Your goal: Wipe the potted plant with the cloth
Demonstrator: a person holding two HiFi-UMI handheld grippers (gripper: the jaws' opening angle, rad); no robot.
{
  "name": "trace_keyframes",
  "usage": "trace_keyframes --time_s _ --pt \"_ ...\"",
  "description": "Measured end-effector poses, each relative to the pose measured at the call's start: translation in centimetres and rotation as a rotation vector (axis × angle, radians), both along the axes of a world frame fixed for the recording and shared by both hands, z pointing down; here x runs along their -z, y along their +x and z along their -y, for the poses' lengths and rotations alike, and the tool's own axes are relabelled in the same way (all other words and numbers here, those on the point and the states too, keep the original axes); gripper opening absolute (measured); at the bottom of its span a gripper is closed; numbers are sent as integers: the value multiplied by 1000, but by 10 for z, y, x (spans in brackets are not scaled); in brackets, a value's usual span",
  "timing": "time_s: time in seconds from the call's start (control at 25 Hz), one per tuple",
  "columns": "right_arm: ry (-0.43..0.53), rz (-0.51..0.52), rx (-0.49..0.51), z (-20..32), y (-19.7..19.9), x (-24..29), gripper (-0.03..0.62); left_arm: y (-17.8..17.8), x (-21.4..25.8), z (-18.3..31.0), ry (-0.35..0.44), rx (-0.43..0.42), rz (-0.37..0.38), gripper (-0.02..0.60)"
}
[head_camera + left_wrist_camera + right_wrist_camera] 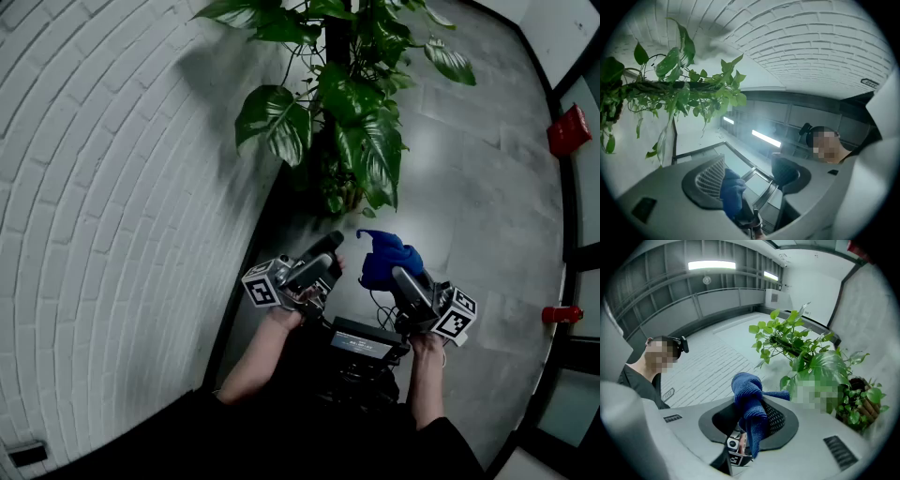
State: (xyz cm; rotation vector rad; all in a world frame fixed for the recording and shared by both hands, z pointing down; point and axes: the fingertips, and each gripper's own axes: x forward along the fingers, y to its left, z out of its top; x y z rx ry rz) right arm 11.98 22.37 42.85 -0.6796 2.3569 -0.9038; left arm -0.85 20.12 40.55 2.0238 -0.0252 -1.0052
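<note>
Clamping a bunched blue cloth (384,258), the right tongs (403,277) are the pair the coming move depends on. In the right gripper view the pads pinch the fabric at its middle, with a knot standing above them and a tail hanging below. The left tongs (323,255) stand released, pads well apart. A bit of blue fabric shows through their gap in the left gripper view, but the head view places it over at the right tongs, clear of the left pair, so I judge the left to be grasping nothing.

The potted plant (361,112) stands ahead of both hands, beside the white brick wall (112,187) on the grey tiled floor (469,206). In the head view that is straight up the picture from the cloth. Its nearest part is a big split leaf (370,159), hanging with its long axis toward the person and its tip down, near the cloth but not touching it. A second broad leaf (275,120) hangs further left, more in line with the left tongs.

The right hand is nearer the big leaf, so the likely move is a short reach forward and up, drawing the cloth along the blade from stem to tip. The free left tongs could steady the leaf from beneath.
</note>
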Motion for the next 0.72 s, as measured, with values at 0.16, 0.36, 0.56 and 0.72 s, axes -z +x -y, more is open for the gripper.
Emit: trace_keyframes --time_s 0.16,0.36,0.56,0.72 --pt "9 -19 -31 44 -15 12 123 -17 14 42 24 -7 2 314" --pt "27 -36 -73 112 -36 11 123 -37 11 113 37 -32 -2 313" --pt "50 -74 -123 124 -39 29 124 -50 18 144 16 1 8 314" --pt "65 -115 -164 145 -27 40 123 -55 14 179 -31 54 26 314"
